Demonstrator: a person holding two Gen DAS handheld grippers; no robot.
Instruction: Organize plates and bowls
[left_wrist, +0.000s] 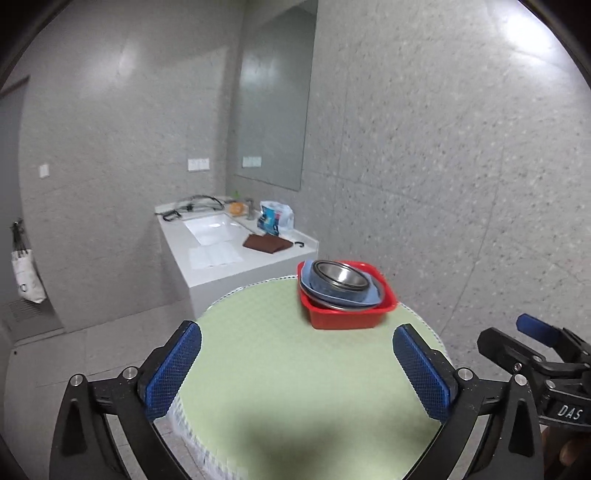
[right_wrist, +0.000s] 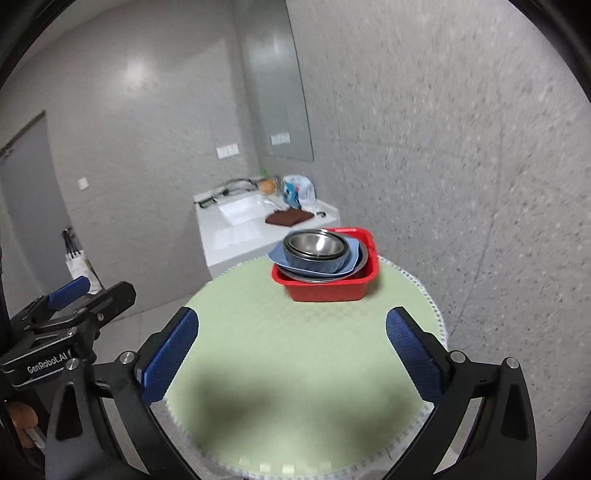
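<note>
A red square basin (left_wrist: 347, 317) (right_wrist: 328, 290) stands at the far right of a round table with a light green cloth (left_wrist: 280, 354) (right_wrist: 288, 350). In it lie a metal plate, a blue plate (left_wrist: 364, 297) (right_wrist: 317, 264) and stacked steel bowls (left_wrist: 338, 277) (right_wrist: 314, 245). My left gripper (left_wrist: 297, 363) is open and empty above the near half of the table, well short of the basin. My right gripper (right_wrist: 291, 356) is open and empty too, beside the left one. Each gripper shows at the edge of the other's view.
A white washbasin counter (left_wrist: 236, 243) (right_wrist: 258, 221) stands behind the table with a brown cloth (left_wrist: 266, 243), a plastic bag (left_wrist: 275, 218) and a faucet. A grey speckled wall runs along the right. A white bag (left_wrist: 26, 277) hangs at the left wall.
</note>
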